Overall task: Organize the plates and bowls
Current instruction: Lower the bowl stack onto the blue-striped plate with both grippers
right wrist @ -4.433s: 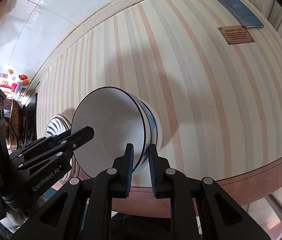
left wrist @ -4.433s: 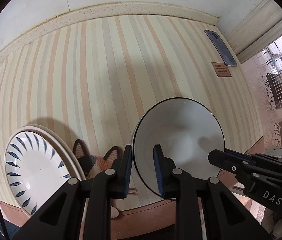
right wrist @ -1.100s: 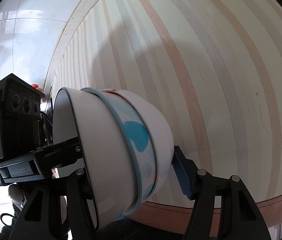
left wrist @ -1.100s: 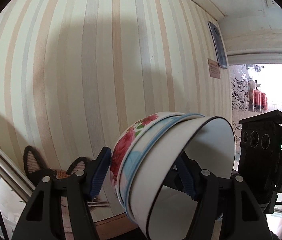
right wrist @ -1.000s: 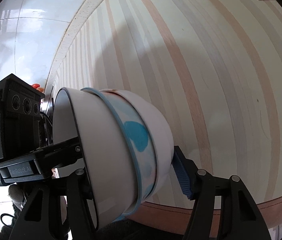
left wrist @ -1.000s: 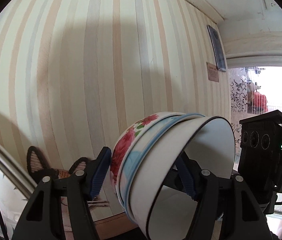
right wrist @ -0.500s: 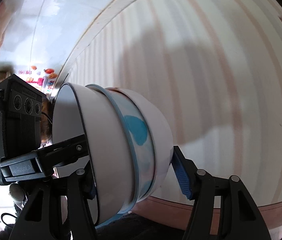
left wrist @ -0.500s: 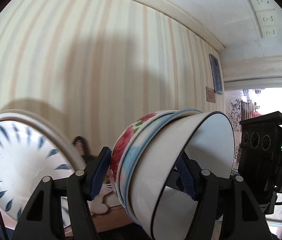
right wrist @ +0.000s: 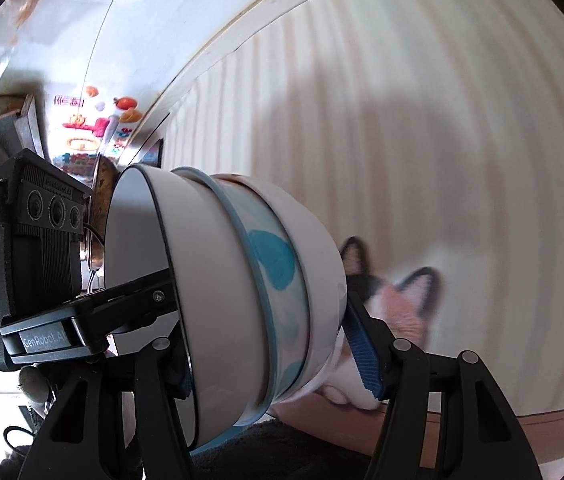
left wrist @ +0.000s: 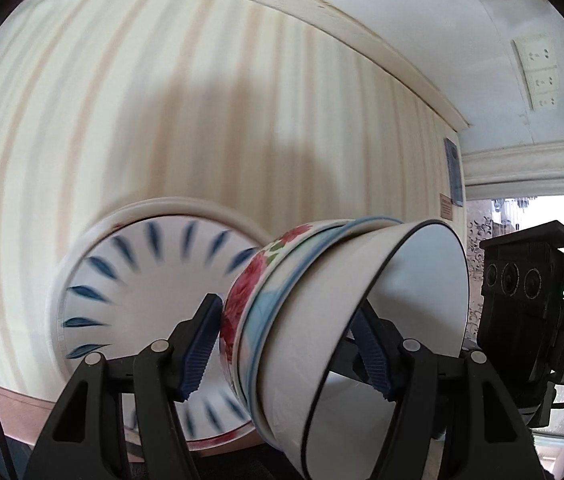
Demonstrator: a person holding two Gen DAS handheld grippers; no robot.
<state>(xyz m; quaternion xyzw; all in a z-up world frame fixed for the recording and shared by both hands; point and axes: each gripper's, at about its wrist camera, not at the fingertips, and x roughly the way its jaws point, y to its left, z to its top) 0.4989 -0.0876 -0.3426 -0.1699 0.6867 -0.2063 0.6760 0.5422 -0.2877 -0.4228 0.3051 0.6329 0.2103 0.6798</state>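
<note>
Both grippers hold one nested stack of three bowls (left wrist: 322, 320) from opposite sides, lifted off the table. The outer bowl has red flowers, the middle one a blue rim, the inner one is white with a dark rim. My left gripper (left wrist: 286, 340) is shut across the stack. My right gripper (right wrist: 270, 344) is shut on the same stack of bowls (right wrist: 242, 300). A white plate with blue leaf marks (left wrist: 142, 280) lies on the striped table (left wrist: 162, 100), just behind and left of the stack.
A cat-face mat (right wrist: 394, 292) lies at the table's front edge. A phone (left wrist: 453, 172) and a small brown card (left wrist: 445, 206) lie at the table's far right. Wall sockets (left wrist: 538, 76) sit above. Kitchen items (right wrist: 98, 200) stand at the left.
Both grippers carried the bowl stack leftward over the table. The blue-leaf plate came into the left wrist view and now sits right behind the stack. The cat mat appeared in the right wrist view.
</note>
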